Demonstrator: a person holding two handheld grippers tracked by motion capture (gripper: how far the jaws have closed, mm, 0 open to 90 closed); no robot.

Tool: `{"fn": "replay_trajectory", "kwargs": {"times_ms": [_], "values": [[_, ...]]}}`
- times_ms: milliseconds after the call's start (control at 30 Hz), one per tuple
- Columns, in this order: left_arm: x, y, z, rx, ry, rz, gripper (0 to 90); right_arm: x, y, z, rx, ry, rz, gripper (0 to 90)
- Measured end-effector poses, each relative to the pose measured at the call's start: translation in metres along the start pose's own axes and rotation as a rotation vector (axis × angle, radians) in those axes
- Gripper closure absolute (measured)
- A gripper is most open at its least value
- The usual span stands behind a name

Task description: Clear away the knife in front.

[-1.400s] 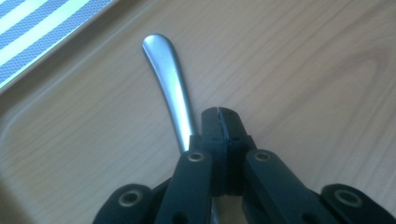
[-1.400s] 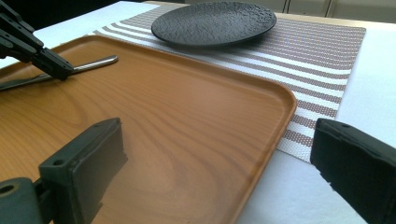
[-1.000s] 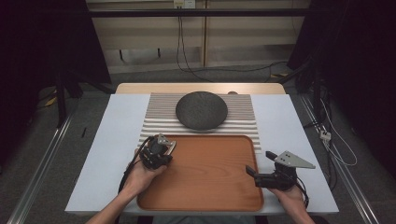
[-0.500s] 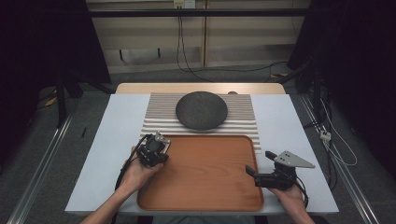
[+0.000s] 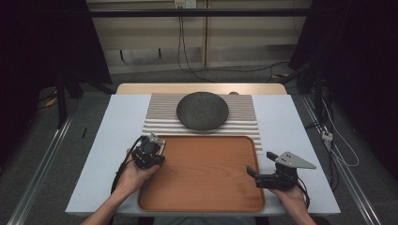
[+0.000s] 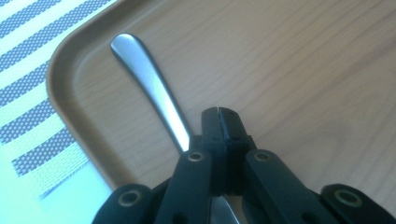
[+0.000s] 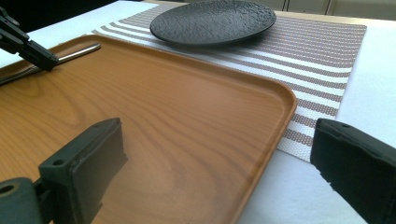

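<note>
Left tool (image 6: 218, 122) is clenched over a metal utensil handle (image 6: 148, 79); the jaws meet in front, the handle runs beside and under them, so whether it is truly pinched is hard to tell. The business end is hidden under the tool, so spoon or fork is unclear.

The utensil lies flat in the wooden tray (image 5: 206, 187), near the tray's 10 o'clock corner, handle pointing toward that corner. In the right gripper view the handle (image 7: 79, 50) lies on the tray floor just past the left tool (image 7: 28, 46).

Handling, my guess: light, stiff, polished steel, slippery. It sits flush on the tray, so it is hard to get under. Best pinched across the narrow neck of the handle, not the wide rounded end.

Right tool (image 7: 219, 154) is released, jaws wide, nothing between them, at the tray's 4 o'clock edge.

Count: one utensil, one tray, one dark textured plate (image 5: 202, 110) on one striped placemat (image 5: 159, 112) at the counter's (image 5: 117, 140) 12 o'clock, two tools.
</note>
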State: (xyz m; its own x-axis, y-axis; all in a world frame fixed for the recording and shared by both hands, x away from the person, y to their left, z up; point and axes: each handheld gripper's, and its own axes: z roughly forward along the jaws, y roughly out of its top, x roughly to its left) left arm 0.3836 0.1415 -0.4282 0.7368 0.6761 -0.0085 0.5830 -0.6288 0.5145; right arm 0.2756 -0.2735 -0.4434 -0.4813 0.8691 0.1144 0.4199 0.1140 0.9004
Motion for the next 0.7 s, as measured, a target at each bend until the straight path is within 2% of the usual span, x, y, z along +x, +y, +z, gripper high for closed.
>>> {"fn": "replay_trajectory", "kwargs": {"times_ms": [600,700], "values": [[0.009,-0.006,-0.004,0.004,0.011,-0.012,90.0,0.0,0.0,0.0,0.003,-0.001,-0.005,2.7],[0.012,-0.007,-0.004,0.001,-0.007,-0.021,90.0,0.0,0.0,0.0,0.0,0.0,-0.003,2.7]]}}
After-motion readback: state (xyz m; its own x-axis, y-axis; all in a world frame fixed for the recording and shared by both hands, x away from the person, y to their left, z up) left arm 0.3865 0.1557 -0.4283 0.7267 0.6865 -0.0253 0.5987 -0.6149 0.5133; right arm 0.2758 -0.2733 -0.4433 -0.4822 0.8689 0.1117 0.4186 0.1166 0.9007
